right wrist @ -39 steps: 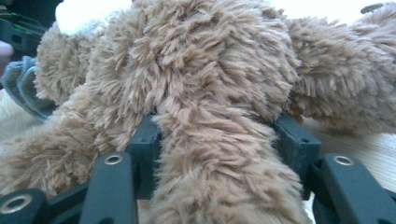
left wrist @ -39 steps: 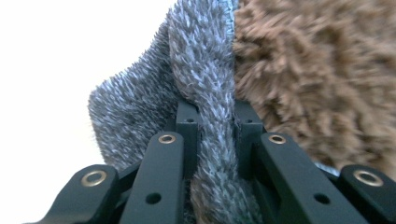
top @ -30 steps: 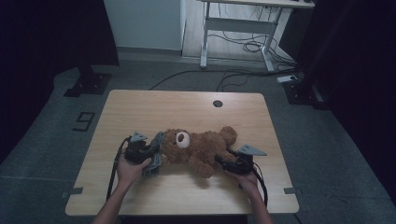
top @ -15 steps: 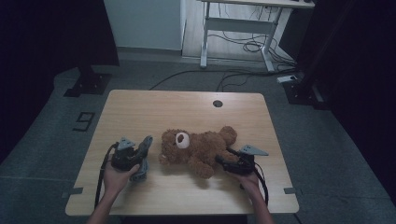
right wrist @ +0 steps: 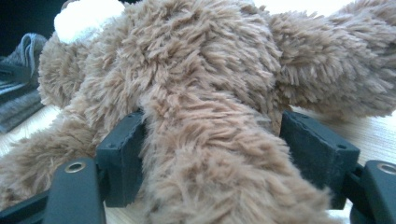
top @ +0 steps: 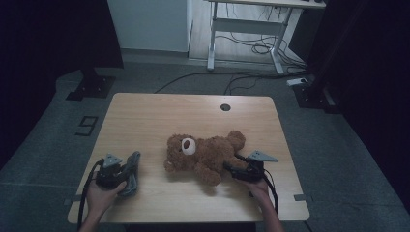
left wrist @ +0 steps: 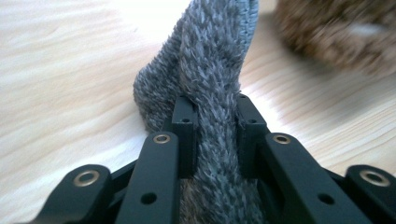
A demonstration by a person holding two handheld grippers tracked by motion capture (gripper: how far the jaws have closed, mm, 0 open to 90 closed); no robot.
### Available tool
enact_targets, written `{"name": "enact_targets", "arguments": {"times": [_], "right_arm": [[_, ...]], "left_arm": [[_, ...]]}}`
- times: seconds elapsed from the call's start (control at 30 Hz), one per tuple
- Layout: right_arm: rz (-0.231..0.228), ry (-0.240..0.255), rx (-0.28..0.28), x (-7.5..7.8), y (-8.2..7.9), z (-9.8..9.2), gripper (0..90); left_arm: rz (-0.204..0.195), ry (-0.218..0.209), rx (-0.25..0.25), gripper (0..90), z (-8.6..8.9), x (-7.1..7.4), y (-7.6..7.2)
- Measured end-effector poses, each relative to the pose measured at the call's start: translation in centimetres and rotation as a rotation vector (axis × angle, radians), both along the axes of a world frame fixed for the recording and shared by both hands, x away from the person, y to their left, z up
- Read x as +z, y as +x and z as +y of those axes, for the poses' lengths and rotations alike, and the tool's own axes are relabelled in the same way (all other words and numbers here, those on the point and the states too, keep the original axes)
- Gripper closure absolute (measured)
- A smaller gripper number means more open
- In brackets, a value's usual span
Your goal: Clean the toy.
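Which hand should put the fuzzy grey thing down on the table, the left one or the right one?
The left. The left gripper has the grey fuzzy cloth squeezed between its jaws, just above the table. The right gripper is busy holding the teddy bear by a limb.

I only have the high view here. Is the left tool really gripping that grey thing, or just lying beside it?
Observer: Gripping. The left gripper view shows the left tool with the cloth pinched thin between its pads, though its jaws have just been opening a little.
Operator: And the right tool on the bear?
Observer: The right tool straddles one limb of the bear, with both pads pressed into the fur.
Operator: What is that cloth like up close?
Observer: It is fuzzy grey pile with a stitched edge along one side.
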State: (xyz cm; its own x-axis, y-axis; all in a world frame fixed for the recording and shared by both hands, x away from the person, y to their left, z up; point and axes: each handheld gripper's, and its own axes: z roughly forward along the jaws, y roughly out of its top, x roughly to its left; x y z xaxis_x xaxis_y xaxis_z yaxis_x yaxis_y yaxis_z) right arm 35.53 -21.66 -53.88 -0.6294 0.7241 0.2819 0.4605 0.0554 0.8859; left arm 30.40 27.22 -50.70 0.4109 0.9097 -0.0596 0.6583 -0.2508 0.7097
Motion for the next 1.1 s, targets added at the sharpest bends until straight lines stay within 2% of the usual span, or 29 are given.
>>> {"name": "enact_targets", "arguments": {"times": [0.1, 0.17, 0.27, 0.37, 0.5, 0.57, 0.6, 0.73, 0.83, 0.97, 1.1], "right_arm": [[0.000, 0.001, 0.001, -0.1, 0.0, 0.0, 26.2], [0.001, 0.001, 0.000, -0.1, 0.0, 0.0, 26.2], [0.002, -0.002, 0.001, -0.1, -0.1, -0.1, 26.1], [0.004, -0.003, 0.001, -0.2, -0.1, -0.2, 26.0], [0.003, -0.005, 0.002, -0.2, -0.1, -0.2, 26.0], [0.004, -0.006, 0.002, -0.2, -0.1, -0.2, 26.0], [0.004, -0.006, 0.002, -0.1, -0.1, -0.2, 26.0], [0.003, -0.011, 0.001, -0.1, -0.2, -0.2, 25.9], [-0.001, -0.010, -0.003, 0.1, -0.3, -0.4, 25.9], [-0.015, -0.015, -0.015, 0.5, -0.5, -0.6, 25.6], [-0.031, -0.023, -0.029, 1.0, -0.9, -1.0, 24.7]], "left_arm": [[0.018, 0.015, 0.010, 71.6, 0.5, -0.7, 0.0], [0.024, 0.044, 0.026, 70.8, 0.6, -1.2, 0.1], [0.035, 0.059, 0.040, 69.8, 0.9, -1.4, 0.2], [0.034, 0.095, 0.057, 68.8, 1.1, -1.5, 0.1], [0.036, 0.099, 0.062, 66.1, 1.1, -1.8, 0.0], [0.037, 0.102, 0.067, 61.8, 1.1, -1.8, 0.1], [0.034, 0.106, 0.072, 56.4, 1.0, -1.8, 0.1], [0.014, 0.112, 0.068, 38.1, 0.9, -1.7, 0.0], [0.002, 0.105, 0.055, 28.8, 0.7, -1.3, -0.3], [-0.070, 0.068, 0.052, 21.1, 0.0, 0.1, -0.8], [-0.113, 0.061, 0.022, 18.2, -1.1, 1.6, -0.9]]}}
